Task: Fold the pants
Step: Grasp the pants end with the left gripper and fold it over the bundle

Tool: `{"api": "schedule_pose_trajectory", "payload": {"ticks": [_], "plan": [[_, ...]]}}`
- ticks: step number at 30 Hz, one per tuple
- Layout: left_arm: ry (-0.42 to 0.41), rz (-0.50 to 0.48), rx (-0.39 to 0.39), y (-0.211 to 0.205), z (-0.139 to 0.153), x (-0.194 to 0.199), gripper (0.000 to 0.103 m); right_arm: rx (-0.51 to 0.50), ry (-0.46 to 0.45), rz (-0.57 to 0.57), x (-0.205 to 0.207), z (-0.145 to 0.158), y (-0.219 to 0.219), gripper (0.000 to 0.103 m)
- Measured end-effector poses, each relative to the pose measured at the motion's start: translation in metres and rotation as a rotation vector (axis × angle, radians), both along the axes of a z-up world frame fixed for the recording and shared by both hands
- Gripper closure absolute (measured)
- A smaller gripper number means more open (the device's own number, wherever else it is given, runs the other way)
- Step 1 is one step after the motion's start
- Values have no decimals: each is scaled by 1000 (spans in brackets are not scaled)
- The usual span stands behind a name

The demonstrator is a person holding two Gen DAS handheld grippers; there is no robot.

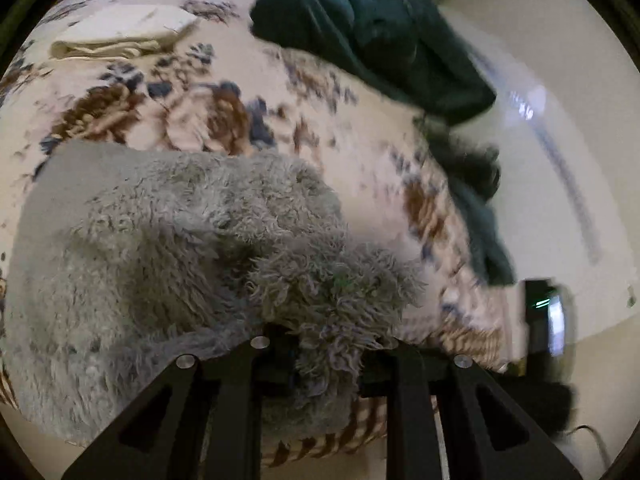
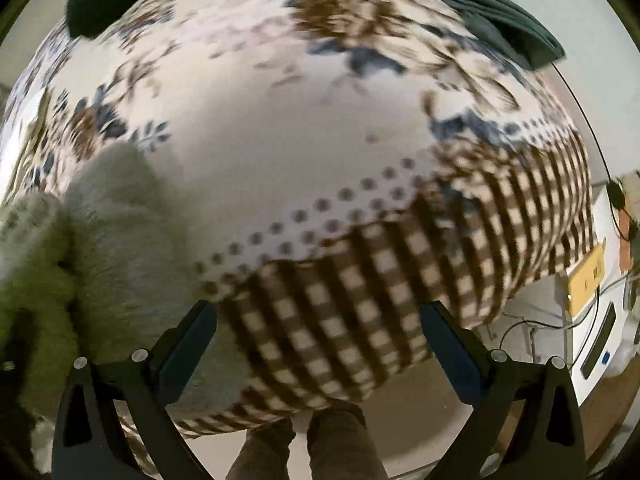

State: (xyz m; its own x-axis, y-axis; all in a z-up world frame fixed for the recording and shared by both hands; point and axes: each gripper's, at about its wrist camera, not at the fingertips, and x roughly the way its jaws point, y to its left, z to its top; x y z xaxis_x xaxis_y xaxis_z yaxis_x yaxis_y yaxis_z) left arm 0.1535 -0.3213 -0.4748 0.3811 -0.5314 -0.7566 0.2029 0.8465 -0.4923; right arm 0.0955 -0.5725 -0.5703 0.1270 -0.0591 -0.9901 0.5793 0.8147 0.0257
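The grey fleecy pants [image 1: 160, 248] lie bunched on the floral bedspread [image 1: 248, 76]. My left gripper [image 1: 328, 356] is shut on a fluffy fold of the pants near the bed's front edge. In the right wrist view the pants [image 2: 108, 240] lie at the left. My right gripper [image 2: 318, 320] is open and empty, above the bed's checked front edge [image 2: 360, 300], to the right of the pants.
A dark green garment [image 1: 380, 44] lies at the bed's far right edge and shows in the right wrist view [image 2: 516, 20]. A folded cream cloth [image 1: 120, 40] lies at the far left. White furniture with cables [image 2: 600, 312] stands right of the bed. The person's legs [image 2: 312, 448] are below.
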Motion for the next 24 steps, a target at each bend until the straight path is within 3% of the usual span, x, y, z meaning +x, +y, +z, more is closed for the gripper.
{"api": "schedule_pose_trajectory", "payload": {"ticks": [6,10,12,14,17,20,24], "plan": [[70,-71,119,-26,-22,1,86,36,-14,-56,-13,-1,-29,0],[109,-51,193,-28,-16,10,76,74,-42,-66,-14,2,-34,0],[112,-63,202,-29,-2,9,42,116,-72,-66,-12,5,-33,0],[89,-78,178,-29,14,11,26,167,-108,-61,-9,9,-31,0],[43,-60,150,-18,42,14,18,251,-165,-45,-1,16,-24,0],[30,8,144,15,60,23,17,382,-219,-15,14,21,-13,0],[64,128,242,75,49,42,17,493,-250,54,38,23,14,0]]}}
